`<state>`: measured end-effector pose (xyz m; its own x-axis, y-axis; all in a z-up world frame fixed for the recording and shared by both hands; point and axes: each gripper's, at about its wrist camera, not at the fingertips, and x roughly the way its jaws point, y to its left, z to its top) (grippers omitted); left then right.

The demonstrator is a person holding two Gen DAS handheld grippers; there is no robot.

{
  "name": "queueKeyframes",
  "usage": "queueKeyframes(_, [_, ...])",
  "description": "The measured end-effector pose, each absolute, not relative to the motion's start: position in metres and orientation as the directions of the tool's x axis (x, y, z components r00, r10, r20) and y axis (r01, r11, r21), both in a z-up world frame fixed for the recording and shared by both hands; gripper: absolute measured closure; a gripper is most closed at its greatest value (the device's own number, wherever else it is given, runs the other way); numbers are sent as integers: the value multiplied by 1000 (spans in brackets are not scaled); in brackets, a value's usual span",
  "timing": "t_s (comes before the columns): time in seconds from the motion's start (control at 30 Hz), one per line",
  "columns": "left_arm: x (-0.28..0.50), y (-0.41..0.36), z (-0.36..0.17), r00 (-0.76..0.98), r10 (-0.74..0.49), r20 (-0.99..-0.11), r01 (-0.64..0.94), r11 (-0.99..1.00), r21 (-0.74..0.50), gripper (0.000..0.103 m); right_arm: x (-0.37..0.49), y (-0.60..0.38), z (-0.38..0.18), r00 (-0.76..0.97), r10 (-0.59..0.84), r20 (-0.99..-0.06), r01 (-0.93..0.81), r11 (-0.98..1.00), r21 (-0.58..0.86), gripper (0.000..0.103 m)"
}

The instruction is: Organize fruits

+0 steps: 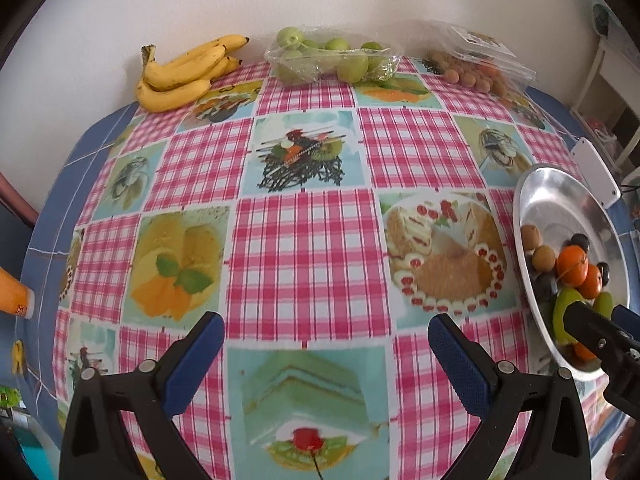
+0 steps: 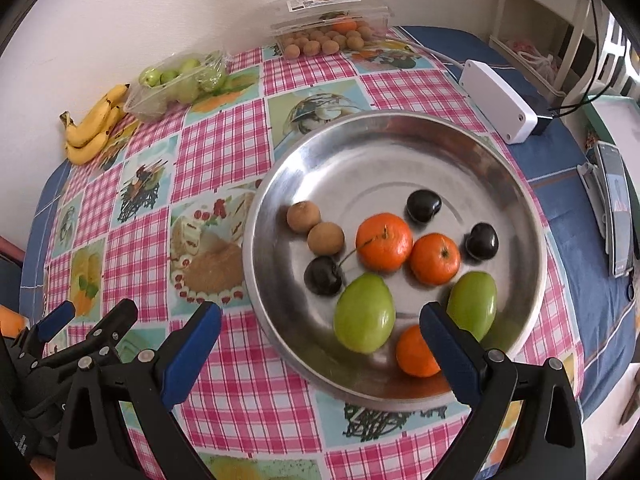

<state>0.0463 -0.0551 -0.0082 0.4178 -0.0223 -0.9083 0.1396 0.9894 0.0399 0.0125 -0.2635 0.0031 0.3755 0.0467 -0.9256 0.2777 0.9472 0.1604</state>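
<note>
A round metal plate [image 2: 360,148] lies on the checked tablecloth and holds two green fruits [image 2: 364,314], three mandarins [image 2: 384,242], three dark cherries [image 2: 423,206] and two brown longans [image 2: 303,217]. It also shows in the left wrist view [image 1: 560,188] at the right edge. My right gripper [image 2: 320,348] is open and empty, hovering over the plate's near rim. My left gripper [image 1: 326,350] is open and empty over the table's middle, left of the plate. Bananas [image 1: 180,74], a tray of green fruit [image 1: 332,58] and a clear box of longans [image 1: 476,64] line the far edge.
A white power box [image 2: 498,100] with a cable lies right of the plate. A phone-like device [image 2: 616,216] lies at the table's right edge. An orange object [image 1: 12,294] shows at the left edge. White shelving [image 2: 548,24] stands beyond the table.
</note>
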Motion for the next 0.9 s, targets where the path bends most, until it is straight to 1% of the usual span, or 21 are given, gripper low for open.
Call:
queueKeyframes(0.4, [17,-38,-9,394,-28,-919,115,993,19,0,-8,-256,1,367,66,-928,268,948,174,4])
queueKeyframes(0.9, [-2,-24,1,433,-32,-901,88,996,7,0,-28,-251,8,368,49,-928,243,959,148,4])
